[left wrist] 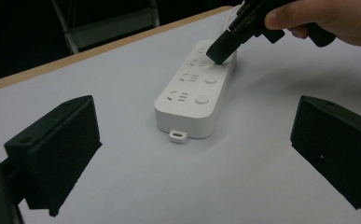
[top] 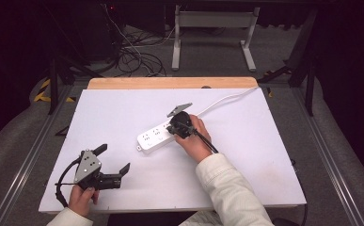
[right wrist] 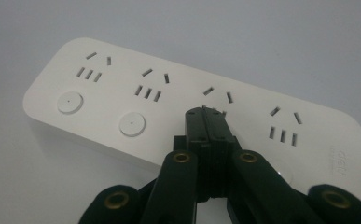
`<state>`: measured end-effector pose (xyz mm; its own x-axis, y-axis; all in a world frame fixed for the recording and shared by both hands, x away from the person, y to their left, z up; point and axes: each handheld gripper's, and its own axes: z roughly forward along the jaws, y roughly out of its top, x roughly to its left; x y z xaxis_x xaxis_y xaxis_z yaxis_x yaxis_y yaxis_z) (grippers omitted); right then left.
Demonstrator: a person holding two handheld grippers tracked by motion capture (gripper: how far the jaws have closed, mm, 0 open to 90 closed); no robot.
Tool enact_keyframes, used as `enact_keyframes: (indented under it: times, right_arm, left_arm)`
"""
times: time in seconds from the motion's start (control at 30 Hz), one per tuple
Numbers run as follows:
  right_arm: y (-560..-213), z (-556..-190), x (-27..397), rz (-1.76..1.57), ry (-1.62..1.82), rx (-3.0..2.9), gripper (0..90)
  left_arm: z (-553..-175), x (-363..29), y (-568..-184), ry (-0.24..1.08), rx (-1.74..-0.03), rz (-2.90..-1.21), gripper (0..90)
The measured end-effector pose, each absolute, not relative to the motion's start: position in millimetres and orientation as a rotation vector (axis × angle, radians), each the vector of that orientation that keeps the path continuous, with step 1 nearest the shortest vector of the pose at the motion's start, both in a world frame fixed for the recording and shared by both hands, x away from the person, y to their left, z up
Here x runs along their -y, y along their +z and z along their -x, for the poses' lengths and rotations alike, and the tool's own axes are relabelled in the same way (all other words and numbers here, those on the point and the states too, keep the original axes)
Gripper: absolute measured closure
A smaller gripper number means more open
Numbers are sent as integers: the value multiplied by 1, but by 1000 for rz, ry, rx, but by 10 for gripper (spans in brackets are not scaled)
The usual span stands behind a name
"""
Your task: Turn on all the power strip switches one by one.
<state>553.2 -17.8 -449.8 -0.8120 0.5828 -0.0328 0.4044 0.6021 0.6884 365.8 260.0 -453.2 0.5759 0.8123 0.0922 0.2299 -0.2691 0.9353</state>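
Power strip (right wrist: 169,107) lies flat on the counter (top: 123,113), right gripper (right wrist: 206,116) fingers together pressing its top; left gripper (top: 114,165) fingers apart, empty.

This is looking like a lab or test room set up for recording: a white-topped bench with a pale wooden edge (top: 170,83) is standing on grey carpet, loose black cables (top: 132,56) are trailing across the floor, and yellow-black hazard tape (top: 42,90) is marking it amid dark surroundings.
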Motion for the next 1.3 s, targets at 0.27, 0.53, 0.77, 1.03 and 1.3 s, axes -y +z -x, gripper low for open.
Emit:
enact_keyframes:
  times: [0.27,0.53,0.77,1.03,1.3]
  right_arm:
    - [-452,-552,18,-807,1017,-2561,900]
    - [-454,-551,18,-823,1032,-2550,900]
    - [-455,-548,16,-806,1009,-2535,900]
    - [-455,-550,16,-824,1009,-2545,900]
    - [-447,-551,17,-866,973,-2535,900]
  left_arm:
    - [-365,-260,-453,719,-855,-1798,18]
    - [-366,-260,-453,717,-855,-1799,18]
    - [-366,-259,-454,715,-857,-1799,18]
    - [-366,-259,-454,717,-857,-1804,18]
    - [-366,-259,-454,719,-859,-1807,18]
